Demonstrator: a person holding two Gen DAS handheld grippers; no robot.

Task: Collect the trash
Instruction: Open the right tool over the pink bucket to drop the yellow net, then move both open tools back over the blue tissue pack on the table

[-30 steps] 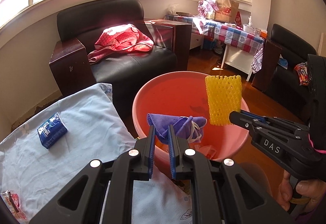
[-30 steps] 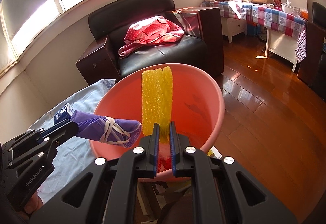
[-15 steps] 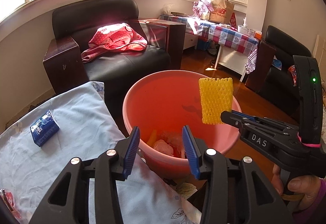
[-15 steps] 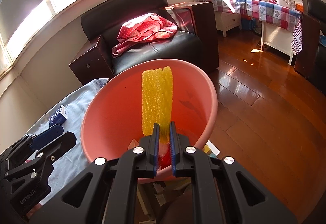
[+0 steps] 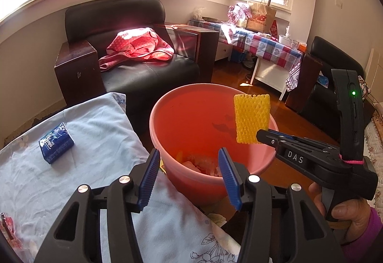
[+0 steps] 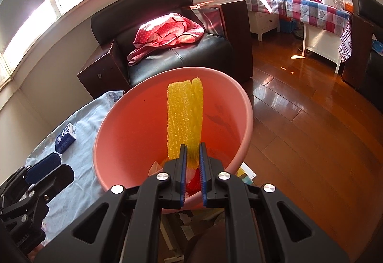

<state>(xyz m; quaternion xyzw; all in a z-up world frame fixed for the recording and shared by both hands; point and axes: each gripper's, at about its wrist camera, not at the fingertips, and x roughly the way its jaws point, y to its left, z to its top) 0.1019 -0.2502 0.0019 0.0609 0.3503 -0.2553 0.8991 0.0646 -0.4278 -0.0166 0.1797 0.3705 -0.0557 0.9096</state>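
A pink basin (image 5: 191, 105) (image 6: 115, 134) stands beside the cloth-covered table and holds trash at its bottom. My right gripper (image 6: 191, 150) (image 5: 262, 136) is shut on a yellow foam net sleeve (image 6: 184, 117) (image 5: 251, 117) and holds it upright over the basin. My left gripper (image 5: 188, 167) is open and empty at the basin's near rim; it shows in the right wrist view (image 6: 52, 169) at lower left. A blue carton (image 5: 56, 143) (image 6: 65, 138) lies on the light blue cloth (image 5: 91, 134).
A black armchair (image 5: 143, 67) with a red cloth (image 5: 136, 45) stands behind the basin. A checked-cloth table (image 5: 268, 47) is at the back right. Wooden floor (image 6: 299, 131) lies right of the basin. A red wrapper (image 5: 7, 227) lies at the cloth's near left edge.
My left gripper opened and dropped the purple mask into the basin, then drew back toward the table. My right gripper still holds the yellow sleeve over the basin.
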